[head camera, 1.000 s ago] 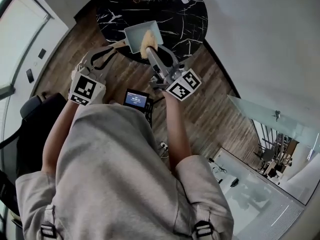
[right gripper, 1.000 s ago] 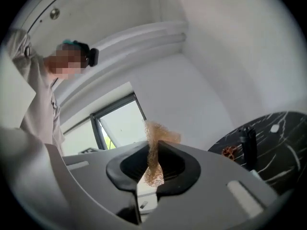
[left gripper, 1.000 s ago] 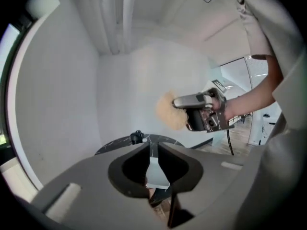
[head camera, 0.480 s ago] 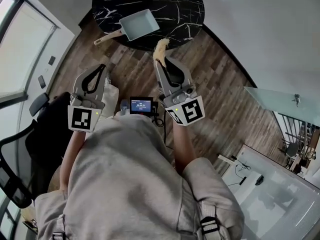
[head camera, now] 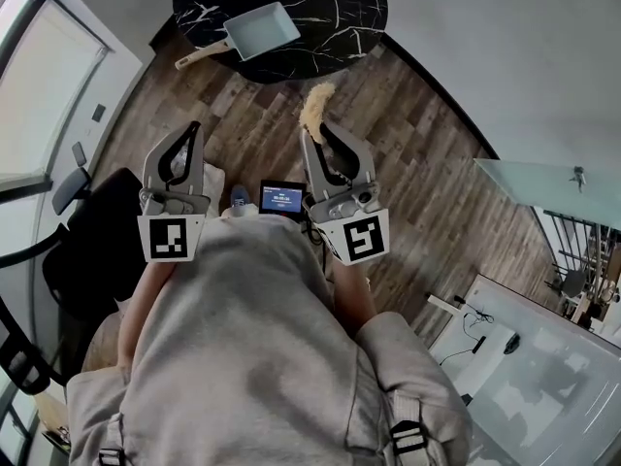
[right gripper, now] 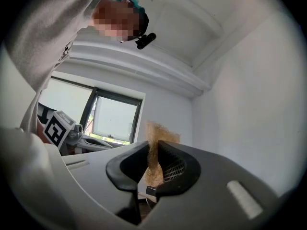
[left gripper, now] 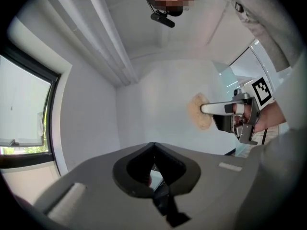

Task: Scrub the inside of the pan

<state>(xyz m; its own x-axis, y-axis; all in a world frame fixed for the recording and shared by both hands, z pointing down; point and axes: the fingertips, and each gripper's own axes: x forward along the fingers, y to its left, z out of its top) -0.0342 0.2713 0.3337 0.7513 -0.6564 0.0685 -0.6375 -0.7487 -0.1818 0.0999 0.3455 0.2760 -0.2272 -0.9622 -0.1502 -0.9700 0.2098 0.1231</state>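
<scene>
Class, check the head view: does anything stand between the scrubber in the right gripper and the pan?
Nothing visible does. Only bare wood floor lies between the scrubber, clamped in the right gripper, and the pan on the table.

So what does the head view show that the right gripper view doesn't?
Only the head view shows the pan lying on the black marble table and the wooden floor. Only the right gripper view shows a window and the ceiling. Both show the right gripper shut on the yellow scrubber and the left gripper.
</scene>
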